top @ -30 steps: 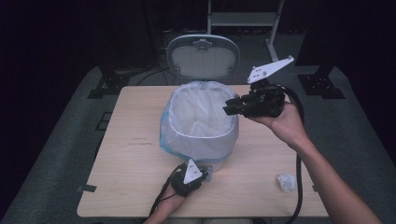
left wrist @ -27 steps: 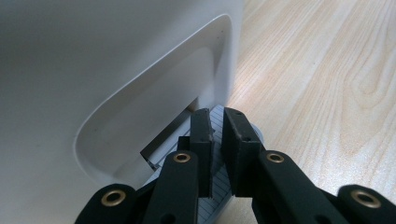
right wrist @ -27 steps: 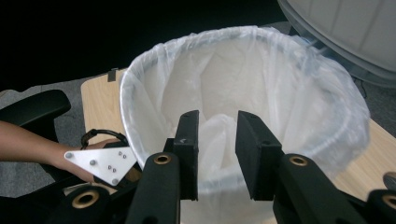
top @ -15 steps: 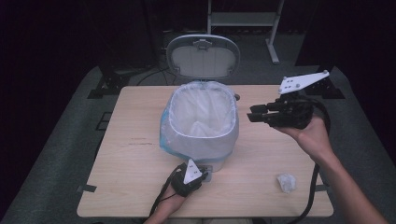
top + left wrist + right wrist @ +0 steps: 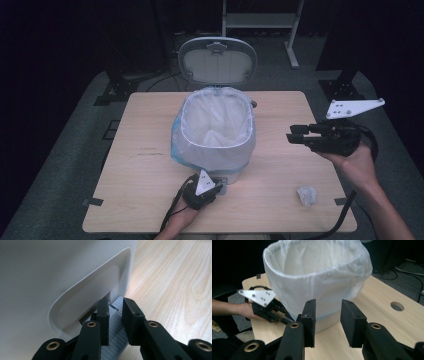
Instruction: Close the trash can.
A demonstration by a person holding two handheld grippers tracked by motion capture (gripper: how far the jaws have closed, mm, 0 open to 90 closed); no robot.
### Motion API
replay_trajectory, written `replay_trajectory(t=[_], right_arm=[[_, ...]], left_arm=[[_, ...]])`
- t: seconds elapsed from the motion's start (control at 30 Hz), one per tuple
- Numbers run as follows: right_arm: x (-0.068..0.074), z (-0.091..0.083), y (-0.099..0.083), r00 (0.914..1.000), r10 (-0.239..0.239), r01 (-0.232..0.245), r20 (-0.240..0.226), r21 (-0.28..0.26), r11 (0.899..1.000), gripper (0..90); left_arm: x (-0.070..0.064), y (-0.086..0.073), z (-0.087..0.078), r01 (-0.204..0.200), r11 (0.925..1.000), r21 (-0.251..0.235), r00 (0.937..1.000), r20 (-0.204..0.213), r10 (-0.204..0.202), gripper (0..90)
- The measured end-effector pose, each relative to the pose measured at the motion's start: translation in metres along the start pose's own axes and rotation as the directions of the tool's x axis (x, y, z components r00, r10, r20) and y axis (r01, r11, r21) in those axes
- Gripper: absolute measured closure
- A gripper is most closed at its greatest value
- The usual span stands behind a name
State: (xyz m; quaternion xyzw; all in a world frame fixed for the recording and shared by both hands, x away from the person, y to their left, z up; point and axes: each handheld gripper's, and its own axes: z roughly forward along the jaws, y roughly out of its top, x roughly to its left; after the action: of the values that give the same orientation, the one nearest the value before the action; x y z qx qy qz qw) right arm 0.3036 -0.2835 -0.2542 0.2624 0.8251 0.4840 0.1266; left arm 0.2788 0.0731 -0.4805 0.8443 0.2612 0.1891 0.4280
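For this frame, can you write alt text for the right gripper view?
The right gripper, jaws open and empty, points at a white pedal bin lined with a translucent bag, standing on a wooden table. At the bin's base, the left gripper sits low in a hand.

Bin [image 5: 215,131] base — its pedal [image 5: 113,325] partly hiding under the left gripper [image 5: 115,315]; crumpled scrap [image 5: 307,195] at 5 o'clock blurring.

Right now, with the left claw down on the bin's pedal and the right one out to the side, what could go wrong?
The left claw presses the pedal with only its tips; if it slips off, the lid would likely drop shut. The crumpled paper lies near the table's edge, so a clumsy reach by the open right claw might knock it off. The bag sits loosely over the bin's rim and could snag.
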Motion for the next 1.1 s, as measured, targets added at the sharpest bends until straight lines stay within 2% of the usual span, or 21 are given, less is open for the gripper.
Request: replay_trajectory(t=[0.47,0.67,0.7,0.73,0.8,1.1], right_arm=[[0.000,-0.018,-0.050,0.9983,0.027,-0.027,0.051,-0.017,0.999,60.7],[0.000,-0.020,-0.070,0.9976,0.041,-0.040,0.055,-0.019,0.999,59.5],[-0.001,-0.020,-0.073,0.9976,0.045,-0.044,0.053,-0.020,0.999,59.4],[0.000,-0.020,-0.077,0.9975,0.050,-0.049,0.051,-0.019,0.999,59.2],[0.000,-0.019,-0.085,0.9972,0.054,-0.053,0.051,-0.016,0.998,59.2],[0.001,-0.016,-0.113,0.9959,0.066,-0.066,0.062,-0.004,0.998,58.0]], left_arm=[[0.001,0.000,0.000,0.003,1.0000,-0.001,1.0000,-0.002,-0.003,74.4],[0.000,0.000,0.000,0.002,1.0000,-0.001,1.0000,-0.003,-0.002,74.4],[-0.001,0.000,0.000,0.014,0.9999,-0.002,0.9999,0.004,-0.014,74.3],[0.001,0.000,0.000,-0.009,1.0000,-0.001,0.9999,-0.009,0.009,74.4],[0.002,0.000,-0.001,-0.016,0.9998,0.008,0.9999,-0.007,0.016,74.4],[0.002,0.000,-0.001,-0.015,0.9999,0.008,0.9999,-0.007,0.015,74.5]])
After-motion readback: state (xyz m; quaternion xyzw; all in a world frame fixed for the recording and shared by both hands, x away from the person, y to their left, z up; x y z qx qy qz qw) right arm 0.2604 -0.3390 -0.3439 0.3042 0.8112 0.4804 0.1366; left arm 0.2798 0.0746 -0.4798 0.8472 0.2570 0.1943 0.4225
